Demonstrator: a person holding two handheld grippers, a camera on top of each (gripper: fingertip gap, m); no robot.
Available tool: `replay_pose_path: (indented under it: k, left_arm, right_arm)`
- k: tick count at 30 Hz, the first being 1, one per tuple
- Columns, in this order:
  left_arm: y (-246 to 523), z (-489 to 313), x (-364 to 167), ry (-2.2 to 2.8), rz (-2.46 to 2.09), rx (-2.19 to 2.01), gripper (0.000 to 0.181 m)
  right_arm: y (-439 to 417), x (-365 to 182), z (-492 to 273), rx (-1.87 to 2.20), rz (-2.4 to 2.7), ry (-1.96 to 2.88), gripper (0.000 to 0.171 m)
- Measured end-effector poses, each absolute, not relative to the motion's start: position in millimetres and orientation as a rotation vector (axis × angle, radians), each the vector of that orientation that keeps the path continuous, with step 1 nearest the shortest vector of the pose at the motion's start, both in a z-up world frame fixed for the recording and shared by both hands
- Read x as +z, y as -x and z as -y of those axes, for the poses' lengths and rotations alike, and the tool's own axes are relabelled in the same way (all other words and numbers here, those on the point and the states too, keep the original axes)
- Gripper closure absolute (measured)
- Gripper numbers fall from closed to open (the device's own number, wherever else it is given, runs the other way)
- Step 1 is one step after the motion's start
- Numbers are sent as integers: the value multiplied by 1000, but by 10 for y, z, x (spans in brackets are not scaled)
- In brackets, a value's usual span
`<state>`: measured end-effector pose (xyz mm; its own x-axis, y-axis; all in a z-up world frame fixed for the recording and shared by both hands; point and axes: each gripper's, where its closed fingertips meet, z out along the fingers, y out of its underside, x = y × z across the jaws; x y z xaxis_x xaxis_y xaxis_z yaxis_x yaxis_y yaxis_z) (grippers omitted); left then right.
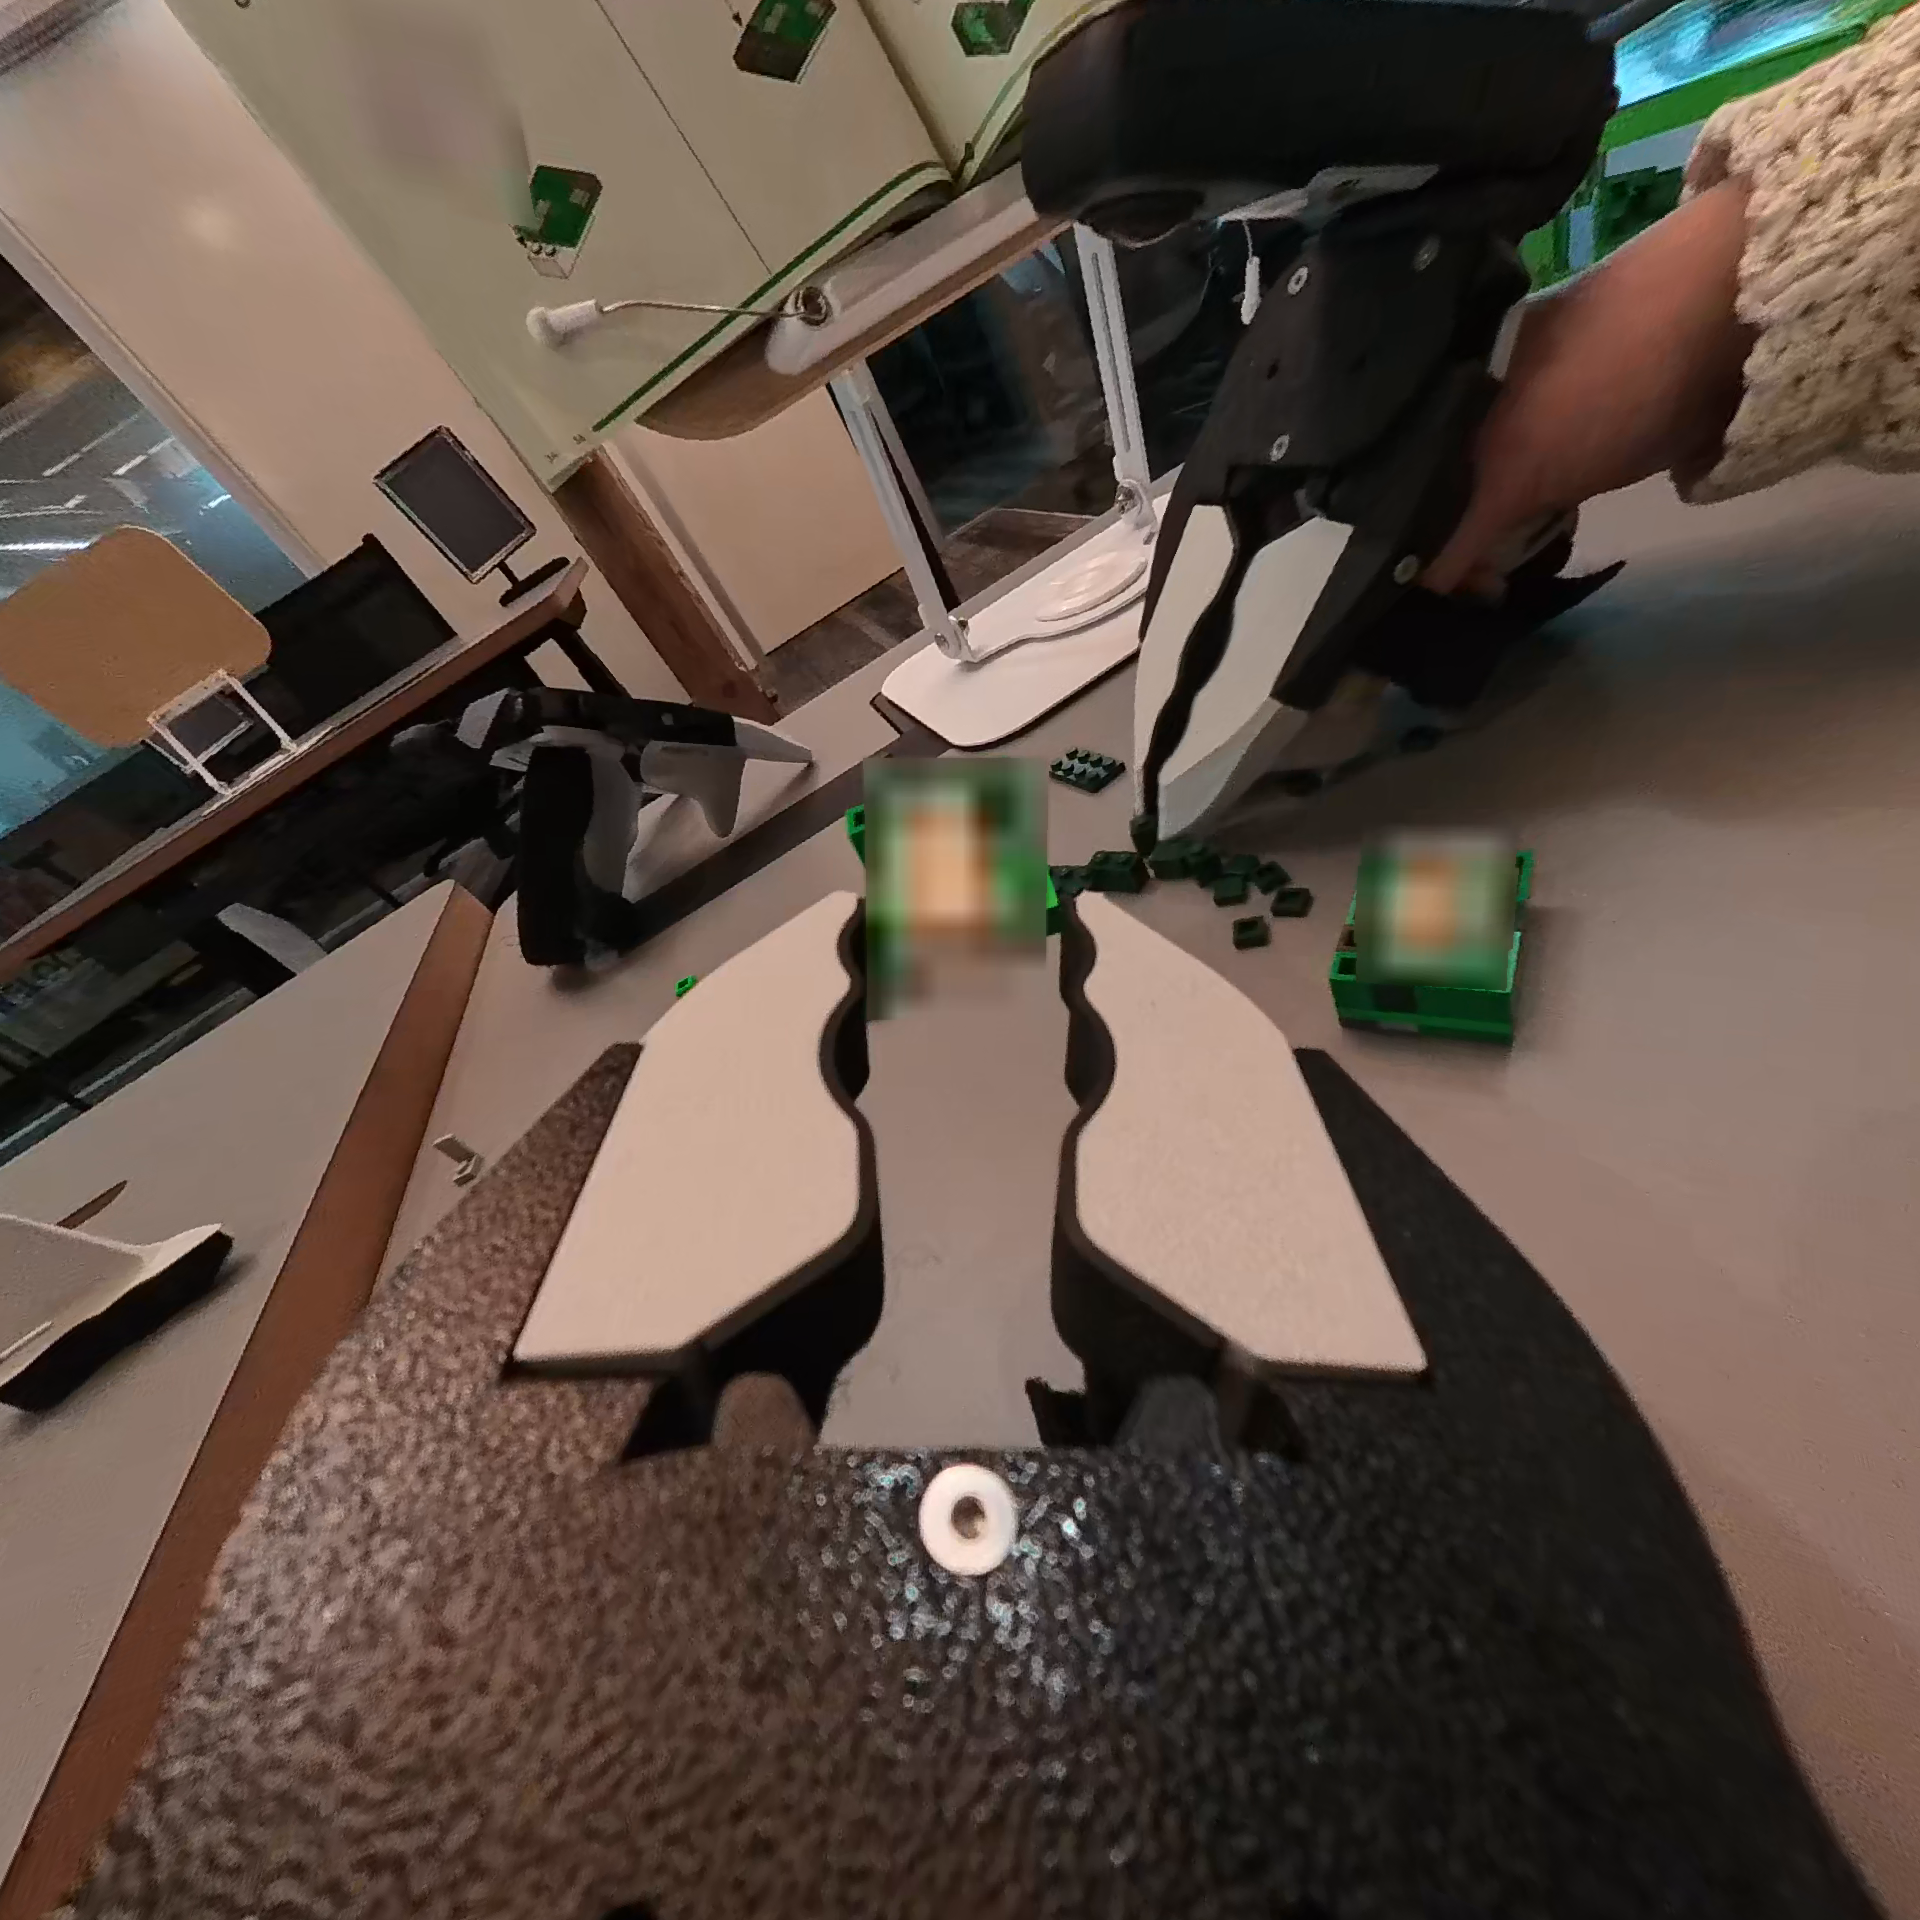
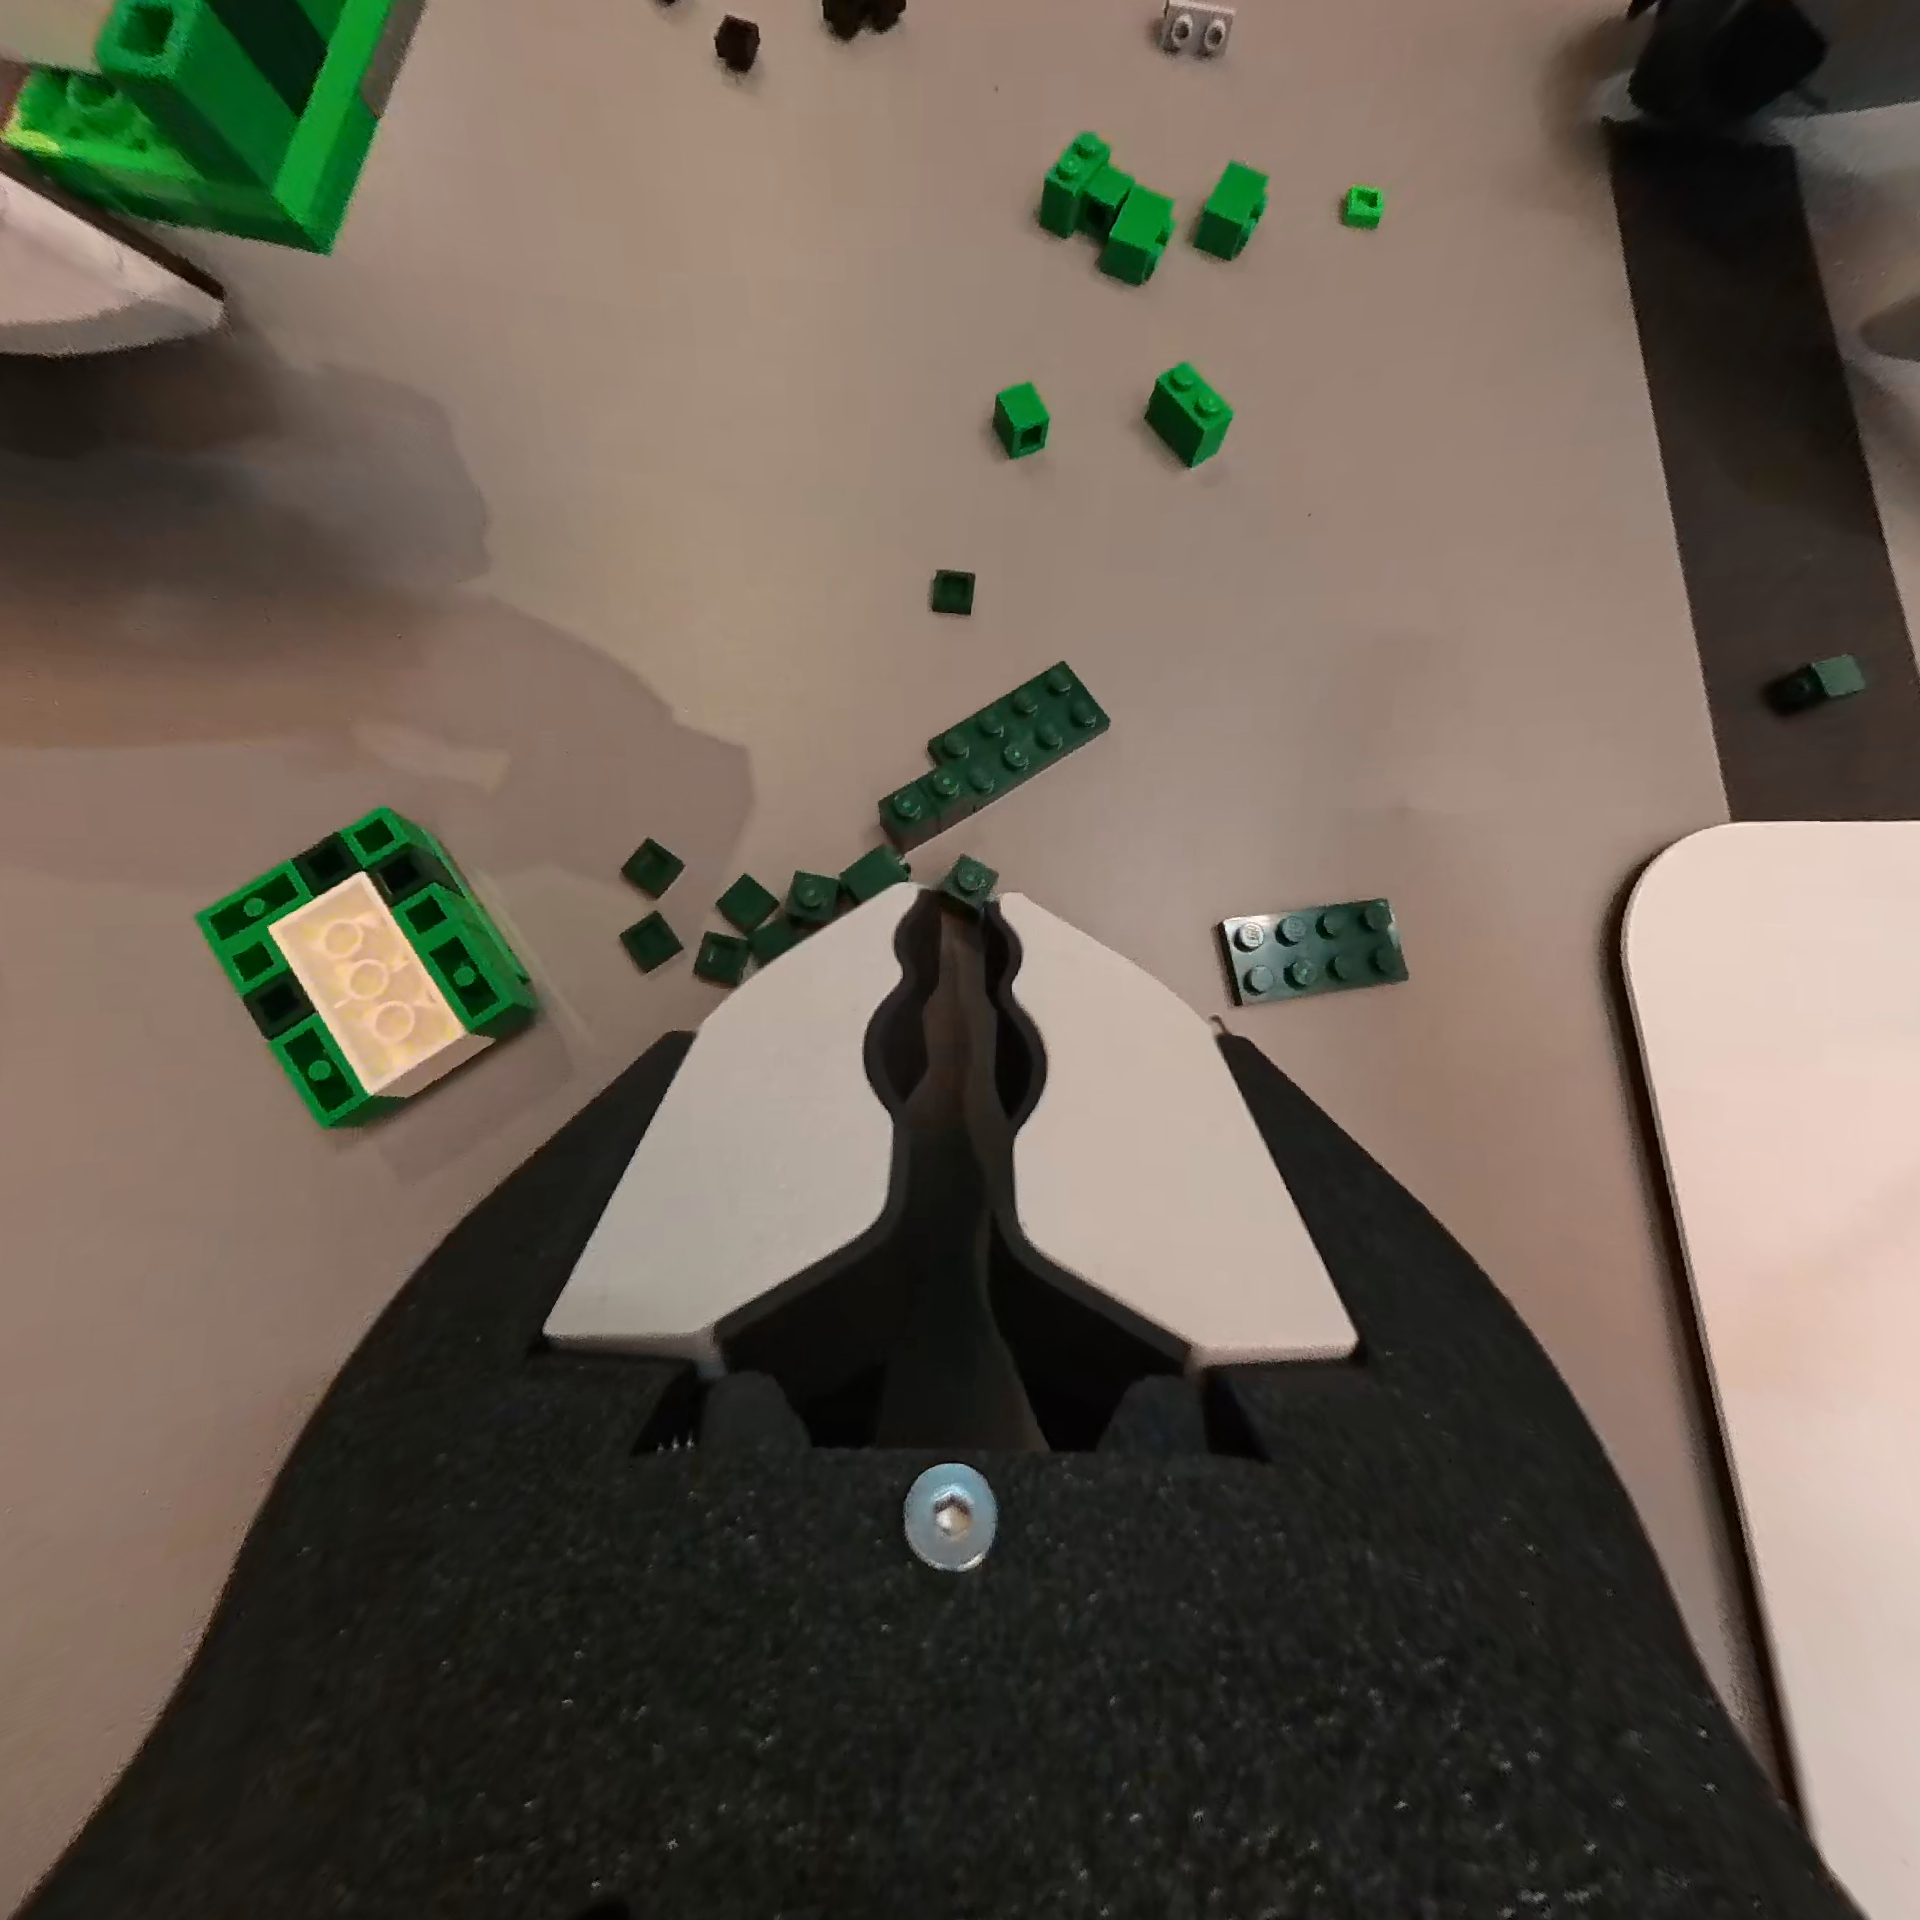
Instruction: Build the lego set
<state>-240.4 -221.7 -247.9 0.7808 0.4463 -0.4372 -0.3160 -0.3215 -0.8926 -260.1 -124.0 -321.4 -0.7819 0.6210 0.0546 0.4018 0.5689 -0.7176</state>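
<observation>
Left gripper released, jaws wide apart, empty above grey table. Green block assembly at nine o'clock of right gripper, clenched on a small dark green plate; dark plate at three o'clock.

Grey table bears scattered green bricks, dark plates; perhaps a white stand base.

Left wrist cam: low over the counter, tilted, looking forward across it toward the room. Right wrist cam: close, looking steeply down onto the counter. Shared: dark green loose pieces and green block.
</observation>
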Motion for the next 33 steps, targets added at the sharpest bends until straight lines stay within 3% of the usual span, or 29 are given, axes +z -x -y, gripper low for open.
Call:
replay_pose_path:
  k: [22, 29, 33]
  left_arm:
    - [1868, 1959, -2507, 1736, -155, 581, 147]
    - [2010, 2027, -2472, 1728, -64, 607, 147]
    - [2088, 2071, -2455, 1721, -7, 601, 147]
  right_arm:
    - [1646, -2650, 1814, 779, 2598, 355, 164]
    - [1169, -3112, 1132, 18, 2989, 475, 171]
    - [1059, -3179, 1063, -109, 3033, 409, 171]
